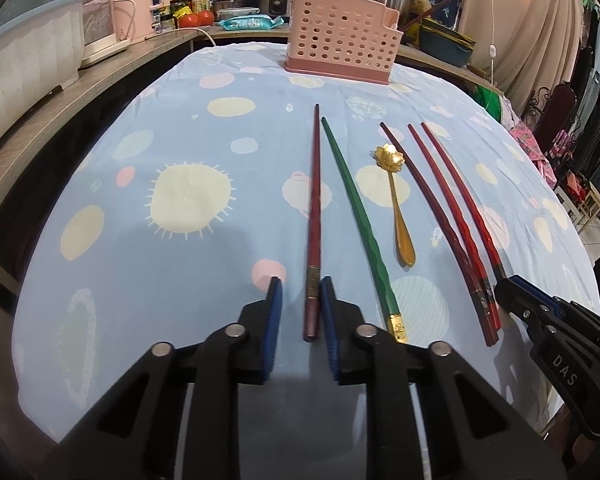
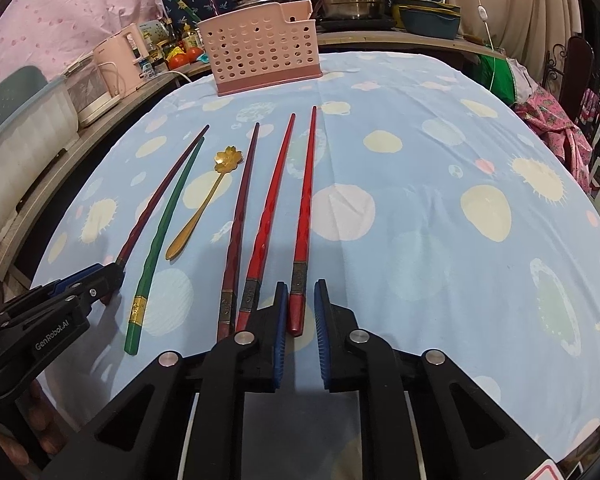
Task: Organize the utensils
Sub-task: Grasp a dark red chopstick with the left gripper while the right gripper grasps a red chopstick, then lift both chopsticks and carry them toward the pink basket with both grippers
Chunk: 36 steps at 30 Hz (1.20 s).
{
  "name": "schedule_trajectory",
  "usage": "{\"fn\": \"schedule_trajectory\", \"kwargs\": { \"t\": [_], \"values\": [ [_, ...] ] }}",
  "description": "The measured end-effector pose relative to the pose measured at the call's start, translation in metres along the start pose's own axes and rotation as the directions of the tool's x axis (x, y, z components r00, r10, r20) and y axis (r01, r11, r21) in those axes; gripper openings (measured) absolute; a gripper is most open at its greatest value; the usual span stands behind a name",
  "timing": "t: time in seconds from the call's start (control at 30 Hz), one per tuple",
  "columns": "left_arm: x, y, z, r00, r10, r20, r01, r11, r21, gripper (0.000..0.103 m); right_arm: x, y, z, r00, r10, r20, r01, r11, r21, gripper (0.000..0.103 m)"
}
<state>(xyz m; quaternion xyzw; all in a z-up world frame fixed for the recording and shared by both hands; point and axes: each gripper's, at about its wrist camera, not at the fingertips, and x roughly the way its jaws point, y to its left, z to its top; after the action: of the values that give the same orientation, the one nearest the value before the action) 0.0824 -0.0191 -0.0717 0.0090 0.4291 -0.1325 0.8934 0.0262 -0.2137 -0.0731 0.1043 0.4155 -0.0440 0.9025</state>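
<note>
On the blue patterned surface (image 1: 140, 240), five chopsticks and a spoon are lying in a row, long axes running away from both grippers toward the pink holder (image 1: 342, 36) at the far edge. Leftmost: dark red chopstick (image 1: 314, 220), butt end sitting between the open fingers of the left gripper (image 1: 300, 304), right-side blue pad just touching or nearly touching it, left pad apart — not clamped yet. Left gripper is pointing straight along the stick, low to the cloth. Next: green chopstick (image 1: 358, 216), just beside, tips converging with the dark red one. Then gold flower spoon (image 1: 396, 200), bowl away, handle near. Then maroon chopstick (image 2: 240, 216) and a red chopstick (image 2: 268, 216), butts near the right gripper's left finger. Rightmost red chopstick (image 2: 304, 216): butt lying between the open fingers of the right gripper (image 2: 300, 304), closer to the left pad; contact unclear. Right gripper is also aligned with its stick, low, level. Each gripper is nearest its own outer stick, so likely both are closing next; holder is well apart, straight ahead.
</note>
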Motion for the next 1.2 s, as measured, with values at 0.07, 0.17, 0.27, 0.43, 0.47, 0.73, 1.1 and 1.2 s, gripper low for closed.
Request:
{"fn": "schedule_trajectory", "kwargs": {
  "t": [0.07,0.17,0.27,0.43,0.47,0.73,1.1,1.2],
  "values": [
    [0.0,-0.001,0.0,1.0,-0.009,-0.003,0.009,1.0,0.002,0.011,0.0,0.0,0.0,1.0,0.0,0.0,0.0,1.0,-0.003,0.008],
    [0.0,-0.001,-0.001,1.0,-0.023,-0.007,0.023,1.0,0.002,0.008,0.0,0.0,0.0,1.0,0.001,0.0,-0.001,1.0,-0.004,0.008],
    [0.0,-0.001,0.0,0.999,-0.033,-0.01,0.033,0.999,-0.001,0.007,0.0,0.0,0.0,1.0,0.001,0.0,-0.001,1.0,-0.004,0.008],
    [-0.003,0.0,0.002,0.999,-0.047,-0.013,0.047,0.999,-0.01,0.007,-0.003,0.0,0.0,1.0,0.005,0.001,-0.005,1.0,-0.002,0.008],
    [-0.005,0.001,0.003,0.999,-0.049,-0.012,0.049,0.999,-0.011,0.007,-0.003,-0.001,0.0,1.0,0.006,0.003,-0.006,1.0,-0.001,0.007],
    [-0.024,0.005,0.014,0.997,-0.067,0.025,0.068,0.997,-0.029,0.007,-0.017,-0.005,0.005,0.999,0.009,0.044,-0.009,1.0,0.007,0.007],
    [-0.056,0.008,0.051,0.989,-0.091,0.12,0.098,0.993,-0.06,0.007,-0.052,-0.019,0.039,0.987,0.027,0.156,-0.035,0.998,0.047,0.007],
    [-0.064,0.01,0.066,0.983,-0.094,0.155,0.105,0.992,-0.066,0.007,-0.062,-0.024,0.053,0.98,0.034,0.196,-0.046,0.997,0.06,0.007]
  ]
}}
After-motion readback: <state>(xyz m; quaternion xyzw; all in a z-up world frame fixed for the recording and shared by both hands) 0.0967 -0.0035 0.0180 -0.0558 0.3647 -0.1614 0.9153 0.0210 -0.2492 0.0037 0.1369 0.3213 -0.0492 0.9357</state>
